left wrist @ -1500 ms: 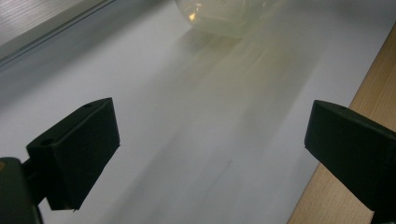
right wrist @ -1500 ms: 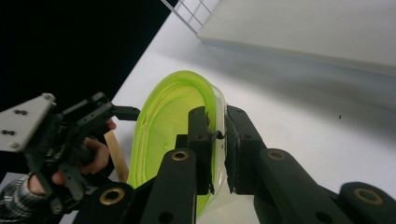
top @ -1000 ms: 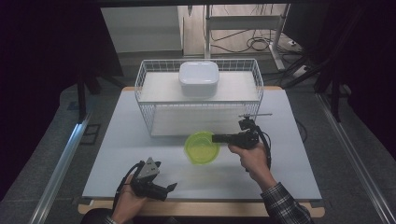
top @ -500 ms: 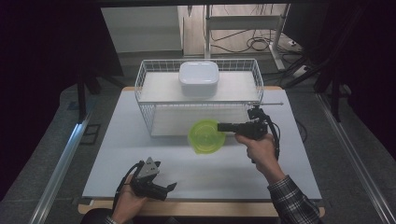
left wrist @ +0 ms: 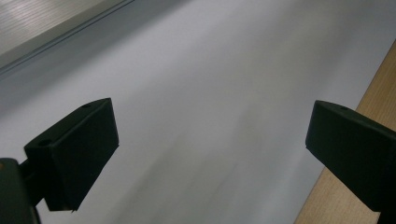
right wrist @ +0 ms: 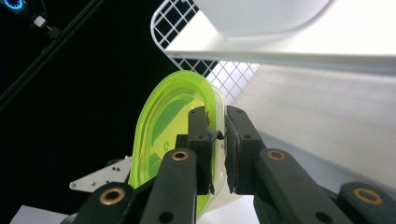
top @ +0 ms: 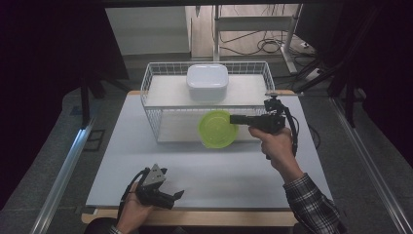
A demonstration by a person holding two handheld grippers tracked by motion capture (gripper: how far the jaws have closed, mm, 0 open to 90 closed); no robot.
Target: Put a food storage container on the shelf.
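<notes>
A lime-green plastic bowl hangs in the air in front of the white wire basket, tilted on edge. My right gripper is shut on the bowl's rim at its right side. In the right gripper view the two black jaws pinch the rim of the green bowl, with the right gripper close to the basket's wire wall. A white square lidded container sits inside the basket. My left gripper rests low at the table's front left, open, with nothing between its jaws.
The white table top has a wooden front edge. A metal rail runs along the floor at the left. Cables and a shelf frame stand behind the table.
My right gripper has risen and moved toward the basket with the green bowl in it. The left gripper has stayed in place.
</notes>
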